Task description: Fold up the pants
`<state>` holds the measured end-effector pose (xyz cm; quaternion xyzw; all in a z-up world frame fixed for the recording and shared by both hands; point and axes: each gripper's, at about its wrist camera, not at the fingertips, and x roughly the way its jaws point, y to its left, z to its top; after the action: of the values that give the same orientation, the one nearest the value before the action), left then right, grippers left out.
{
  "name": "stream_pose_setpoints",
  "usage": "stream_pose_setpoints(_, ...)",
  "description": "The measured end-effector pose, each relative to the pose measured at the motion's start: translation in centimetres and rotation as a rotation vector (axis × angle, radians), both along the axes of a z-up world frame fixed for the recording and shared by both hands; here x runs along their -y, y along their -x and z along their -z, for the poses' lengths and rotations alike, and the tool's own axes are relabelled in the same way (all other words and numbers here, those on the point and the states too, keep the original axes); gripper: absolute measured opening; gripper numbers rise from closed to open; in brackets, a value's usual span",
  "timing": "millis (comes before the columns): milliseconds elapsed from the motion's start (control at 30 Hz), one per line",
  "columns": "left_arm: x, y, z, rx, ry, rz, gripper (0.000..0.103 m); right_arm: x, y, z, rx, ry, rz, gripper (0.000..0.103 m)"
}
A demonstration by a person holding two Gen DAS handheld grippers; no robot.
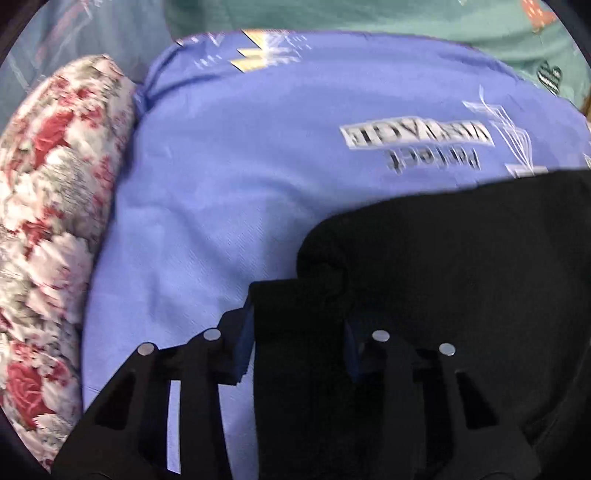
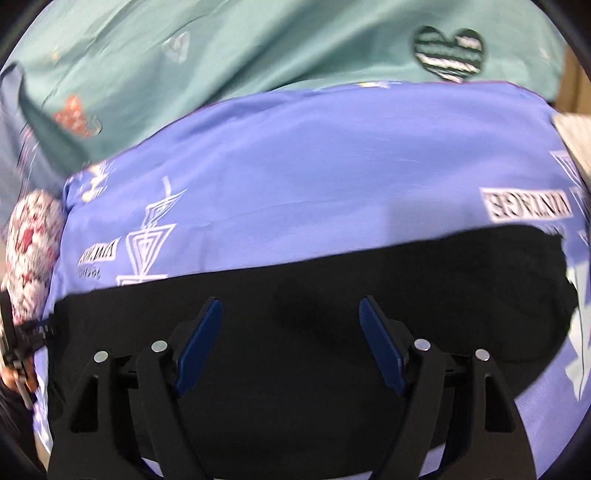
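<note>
1. Left wrist view: the left gripper (image 1: 299, 332) has its fingers (image 1: 243, 343) clenched on a fold of the black pants (image 1: 461, 258). The cloth fills the gap between the blue pads and hides most of the right-hand finger.
2. The pants spread from the fingers toward the right edge, lying on a blue printed sheet (image 1: 221, 177). A floral pillow (image 1: 55, 192) lies against the sheet's left side, and a green sheet (image 1: 369, 14) shows beyond it at the top.
3. Right wrist view: the right gripper (image 2: 290, 332) hangs over the black pants (image 2: 443, 288) with its fingers (image 2: 201, 343) released and spread wide, nothing pressed between the pads.
4. Here the pants lie as a wide band across the blue printed sheet (image 2: 314, 155). The green sheet (image 2: 258, 40) lies past it, and the floral pillow (image 2: 33, 240) sits at the left edge.
</note>
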<state>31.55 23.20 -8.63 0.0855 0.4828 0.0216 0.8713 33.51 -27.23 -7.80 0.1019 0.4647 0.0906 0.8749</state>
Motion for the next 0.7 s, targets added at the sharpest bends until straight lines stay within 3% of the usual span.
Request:
stream_pose_setpoints(100,-1.5,-1.0,-1.2,0.021,0.108,-0.069,0.04,0.0,-1.1,-0.1,0.012,0.005,0.001,0.077)
stream_pose_setpoints(200,-1.8,-2.0,1.6,-0.053,0.091,-0.096,0.047,-0.5,-2.2,1.2,-0.016,0.087,-0.038,0.077)
stream_pose_setpoints(267,-1.8,-1.8,2.2,-0.035,0.056,-0.116,0.065,-1.8,-3.0,2.1,-0.044,0.232,-0.103,0.077)
stream_pose_setpoints(333,-2.4,-1.5,1.5,-0.032,0.081,-0.133,0.072,-3.4,-3.4,2.6,-0.029,0.392,-0.197,0.077)
stream_pose_setpoints(367,-2.9,-1.3,1.0,-0.041,0.098,-0.146,0.083,-3.5,-3.4,2.6,-0.022,0.398,-0.219,0.077)
stream_pose_setpoints(467,-3.4,-0.5,-1.4,-0.011,0.075,-0.129,0.088,-4.0,-4.4,2.9,-0.047,0.354,-0.31,0.077)
stream_pose_setpoints(567,-2.7,0.1,-3.5,0.049,0.019,-0.043,0.1,-5.5,-5.5,3.8,-0.054,0.455,-0.4,0.077)
stream_pose_setpoints(700,-1.2,-1.5,-2.9,-0.007,-0.001,0.044,0.101,-5.4,-6.8,3.7,-0.075,0.403,-0.437,0.078)
